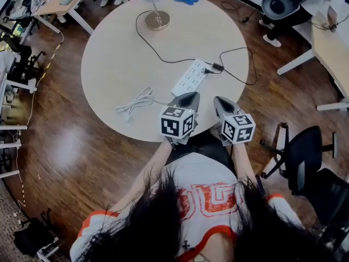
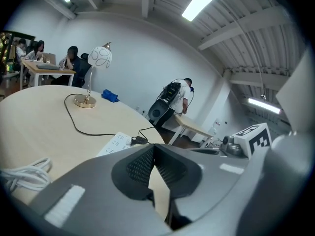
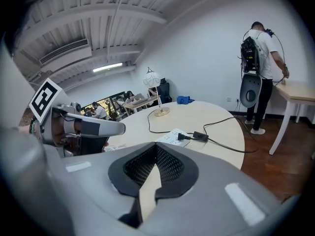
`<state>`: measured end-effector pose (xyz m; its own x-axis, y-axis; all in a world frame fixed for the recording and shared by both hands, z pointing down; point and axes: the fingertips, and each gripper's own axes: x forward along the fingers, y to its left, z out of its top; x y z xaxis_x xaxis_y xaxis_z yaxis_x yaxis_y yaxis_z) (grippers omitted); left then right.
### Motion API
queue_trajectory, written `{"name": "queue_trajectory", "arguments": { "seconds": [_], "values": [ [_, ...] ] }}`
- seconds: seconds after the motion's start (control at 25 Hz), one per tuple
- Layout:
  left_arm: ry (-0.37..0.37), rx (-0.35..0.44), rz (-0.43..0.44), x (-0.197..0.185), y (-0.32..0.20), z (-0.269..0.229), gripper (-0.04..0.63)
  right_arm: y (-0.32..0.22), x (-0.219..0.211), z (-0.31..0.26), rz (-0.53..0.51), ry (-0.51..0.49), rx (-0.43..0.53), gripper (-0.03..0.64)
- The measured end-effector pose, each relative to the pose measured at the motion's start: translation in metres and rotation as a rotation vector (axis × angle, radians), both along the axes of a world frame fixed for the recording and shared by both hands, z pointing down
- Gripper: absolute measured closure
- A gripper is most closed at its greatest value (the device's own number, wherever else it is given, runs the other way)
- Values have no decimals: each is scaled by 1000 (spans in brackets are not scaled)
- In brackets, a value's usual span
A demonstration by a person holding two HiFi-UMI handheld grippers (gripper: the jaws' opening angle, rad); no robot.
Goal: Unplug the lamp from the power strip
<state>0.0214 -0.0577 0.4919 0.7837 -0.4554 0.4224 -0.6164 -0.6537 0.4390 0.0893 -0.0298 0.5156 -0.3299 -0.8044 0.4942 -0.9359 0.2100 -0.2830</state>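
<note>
The task is looking barely begun. The power strip (image 1: 191, 76) is lying flat on the round table (image 1: 109, 64). A black plug (image 1: 209, 70) is sitting pushed into the end of the power strip that falls to the right in the head view, with a small black block (image 1: 218, 67) on the cable just past it. The lamp (image 1: 154, 4) is standing well beyond the power strip, at the table's far edge. Its black cord (image 1: 150, 45) is snaking from the lamp base toward the plug end of the power strip, so I am taking that plug to be the lamp's. The last stretch of cord is too fine to trace.

The left hand-held gripper (image 1: 189, 95) is hovering just on the person's side of the power strip, its jaws pressed together at the tips and gripping nothing. The right hand-held gripper (image 1: 219, 99) is hovering near the plug end of the power strip, also on the person's side. Its jaws are likewise closed and empty. Neither one is touching the power strip, the plug or the cord.

A coiled white cable (image 1: 135, 101) is lying to the left of the power strip and is playing no part.

So everything is remaining to be done: opening a hand-held gripper, probably steadying the power strip with the other, taking hold of the plug and drawing it out.
</note>
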Motion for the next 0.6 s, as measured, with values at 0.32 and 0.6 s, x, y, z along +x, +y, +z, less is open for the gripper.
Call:
{"name": "queue_trajectory", "arguments": {
  "seconds": [0.32,0.6],
  "values": [
    [14,13,-70,13,2,-12,595,-2,9,-11,-85,17,14,615],
    [24,8,-147,27,18,-16,595,10,22,-17,-154,-3,24,615]
  ]
}}
